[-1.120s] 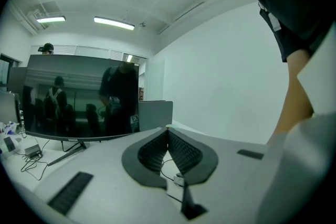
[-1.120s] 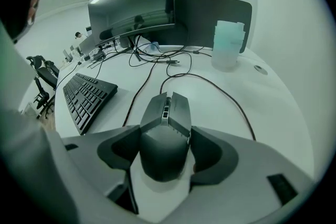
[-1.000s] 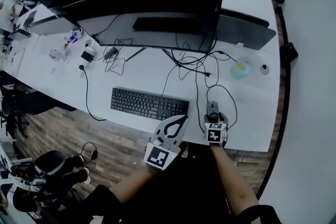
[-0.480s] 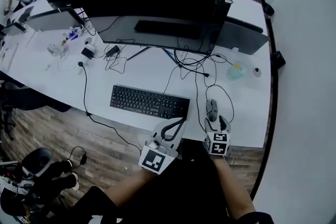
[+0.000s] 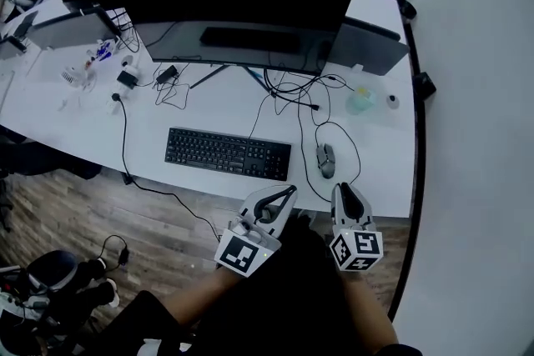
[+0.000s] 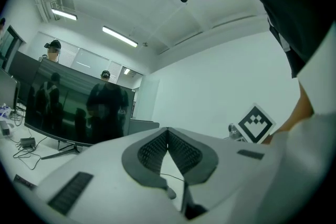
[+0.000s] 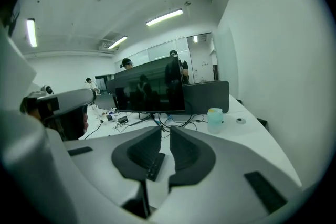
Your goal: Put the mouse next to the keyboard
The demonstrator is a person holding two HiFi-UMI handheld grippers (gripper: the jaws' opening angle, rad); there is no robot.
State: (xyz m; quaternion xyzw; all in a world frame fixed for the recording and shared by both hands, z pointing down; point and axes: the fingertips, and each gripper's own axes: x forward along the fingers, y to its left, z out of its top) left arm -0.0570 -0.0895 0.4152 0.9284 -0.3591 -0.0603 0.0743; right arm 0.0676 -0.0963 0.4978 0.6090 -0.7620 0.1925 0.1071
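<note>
Right gripper (image 5: 345, 191), empty jaws just closing to a slit, clear of mouse (image 5: 325, 160) by keyboard (image 5: 228, 153); left gripper (image 5: 289, 193) clenched.

Keyboard (image 7: 154, 166) mostly hidden behind right claw (image 7: 165, 128), person's arm (image 5: 190, 302) cut by bottom edge, desk clutter (image 5: 102, 52) too small to identify

The right hand-held gripper (image 5: 345, 194) has released the mouse (image 5: 325, 160) and risen, jaws closing empty.
</note>
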